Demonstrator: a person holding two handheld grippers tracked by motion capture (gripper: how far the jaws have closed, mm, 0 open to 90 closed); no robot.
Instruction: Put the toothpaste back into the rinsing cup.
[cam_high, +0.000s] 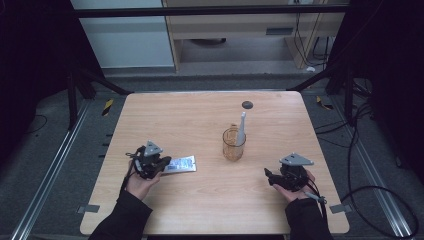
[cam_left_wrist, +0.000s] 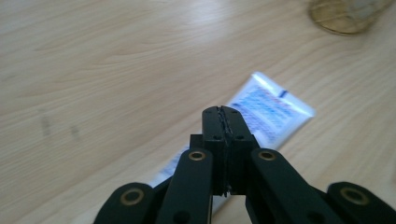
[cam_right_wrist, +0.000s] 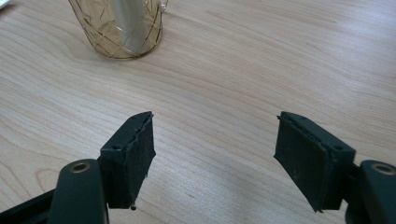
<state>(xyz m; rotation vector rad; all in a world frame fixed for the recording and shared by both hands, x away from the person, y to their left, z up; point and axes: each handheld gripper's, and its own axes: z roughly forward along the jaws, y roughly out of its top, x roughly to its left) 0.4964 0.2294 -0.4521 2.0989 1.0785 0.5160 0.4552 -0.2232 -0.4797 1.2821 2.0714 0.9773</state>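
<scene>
A lab: framed wooden table (cam_high: 210, 200), loose floor cables (cam_high: 380, 195).

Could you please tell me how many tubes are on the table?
1: a white-and-blue tube lies flat beside the left gripper, left of the glass cup.

The glass cup (cam_high: 233, 145) stands near the middle of the table (cam_high: 200, 210), and a white tube (cam_high: 242, 129) rises out of it, so a hand passing over the cup must go higher. Left of the cup, a flat toothpaste tube (cam_high: 181, 164) lies under the left gripper (cam_high: 161, 162). Right of the cup, the wood is bare up to the right gripper (cam_high: 269, 176). Behind the cup there is a small dark disc (cam_high: 247, 105).
</scene>
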